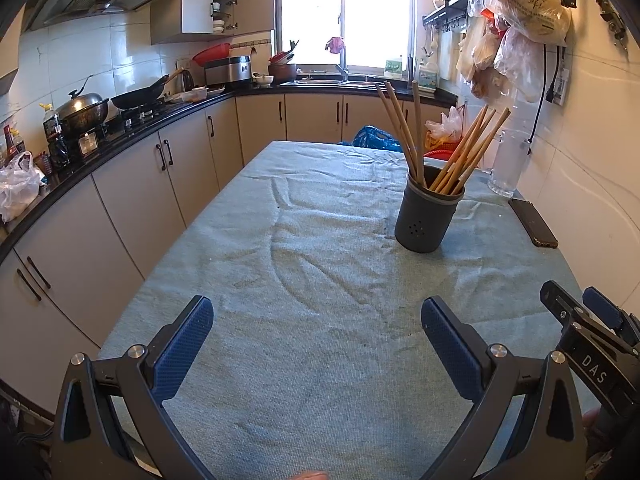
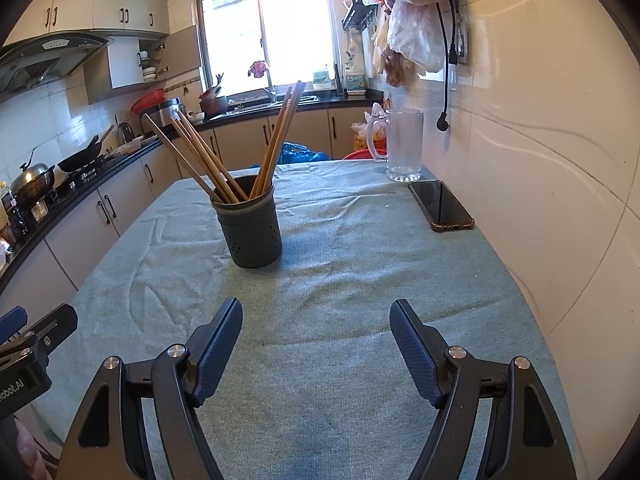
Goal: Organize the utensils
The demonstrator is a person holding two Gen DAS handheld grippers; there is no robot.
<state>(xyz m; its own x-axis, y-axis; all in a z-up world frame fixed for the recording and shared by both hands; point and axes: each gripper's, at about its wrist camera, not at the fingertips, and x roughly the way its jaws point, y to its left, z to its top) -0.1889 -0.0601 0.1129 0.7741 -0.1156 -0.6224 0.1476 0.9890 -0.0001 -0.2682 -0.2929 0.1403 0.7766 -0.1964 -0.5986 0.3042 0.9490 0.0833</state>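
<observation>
A dark grey perforated utensil holder [image 1: 427, 216] [image 2: 250, 228] stands upright on the table's green cloth [image 1: 312, 264] [image 2: 344, 240]. Several wooden chopsticks [image 1: 456, 148] [image 2: 224, 156] lean in it, fanned left and right. My left gripper [image 1: 318, 316] hovers open over bare cloth near the table's front, with nothing between its blue pads. My right gripper [image 2: 316, 318] is likewise open and empty, closer to the holder, which sits ahead and slightly left of it. The right gripper's body [image 1: 588, 332] shows at the left view's right edge, and the left gripper's body [image 2: 28, 344] at the right view's left edge.
A black phone [image 2: 442, 205] [image 1: 533, 222] lies on the cloth near the tiled wall. A glass mug [image 2: 403, 145] [image 1: 508, 162] stands at the far right corner. A black counter [image 1: 120, 128] with pots and a stove runs along the left. Plastic bags [image 1: 520, 20] hang on the right wall.
</observation>
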